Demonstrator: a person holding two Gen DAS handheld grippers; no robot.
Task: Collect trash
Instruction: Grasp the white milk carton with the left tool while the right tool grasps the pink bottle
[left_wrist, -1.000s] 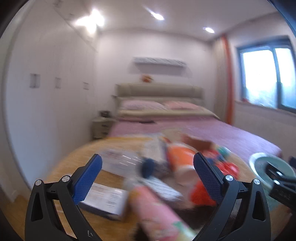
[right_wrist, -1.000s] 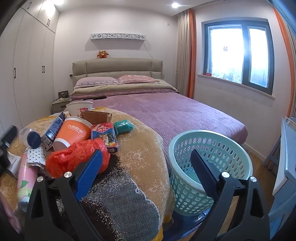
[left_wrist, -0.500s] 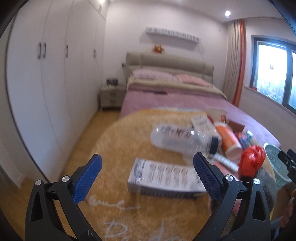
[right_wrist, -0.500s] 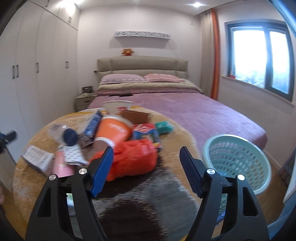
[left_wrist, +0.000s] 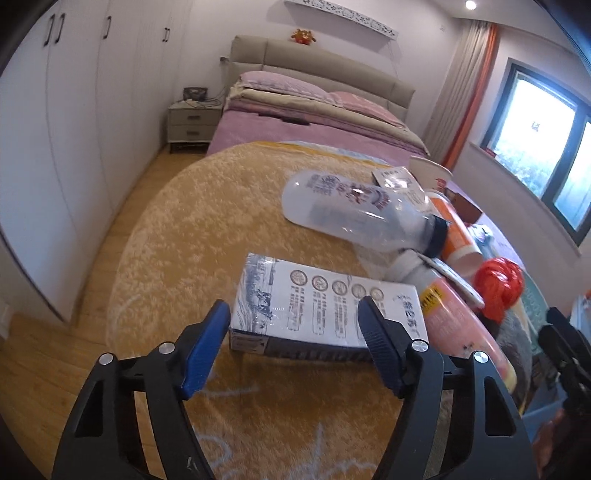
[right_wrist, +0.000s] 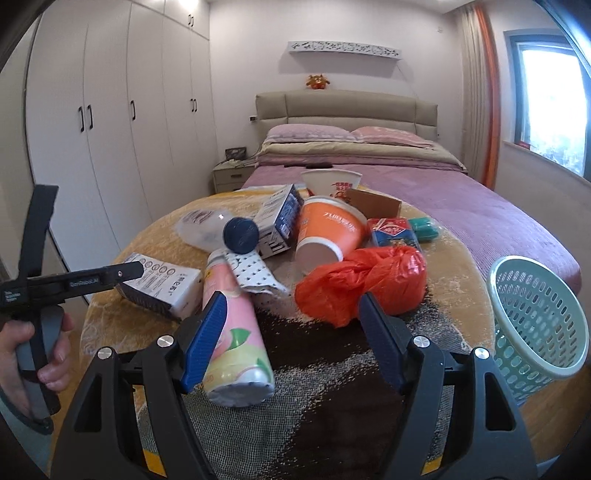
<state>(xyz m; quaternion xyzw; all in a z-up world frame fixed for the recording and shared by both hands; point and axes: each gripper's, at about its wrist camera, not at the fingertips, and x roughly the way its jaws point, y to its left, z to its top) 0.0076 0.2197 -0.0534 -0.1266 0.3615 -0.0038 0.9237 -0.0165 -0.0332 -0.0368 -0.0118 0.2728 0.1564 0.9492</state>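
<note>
A white printed carton lies flat on the yellow furry table cover. My left gripper hovers over its near end with the jaws closing; the pads do not press on it. In the right wrist view, a crumpled orange plastic bag and a pink can lie just ahead of my right gripper. That gripper is open, its left finger crossing in front of the can. A hand holds the left tool at that view's left edge.
The pile also holds a clear bottle with a dark blue cap, an orange paper cup, a noodle bowl and small packets. A teal basket stands right of the table. A bed lies behind.
The left gripper has swung left off the pile and come down over the white carton, jaws narrower. The right gripper has swung left from the basket toward the orange bag, jaws narrower.
</note>
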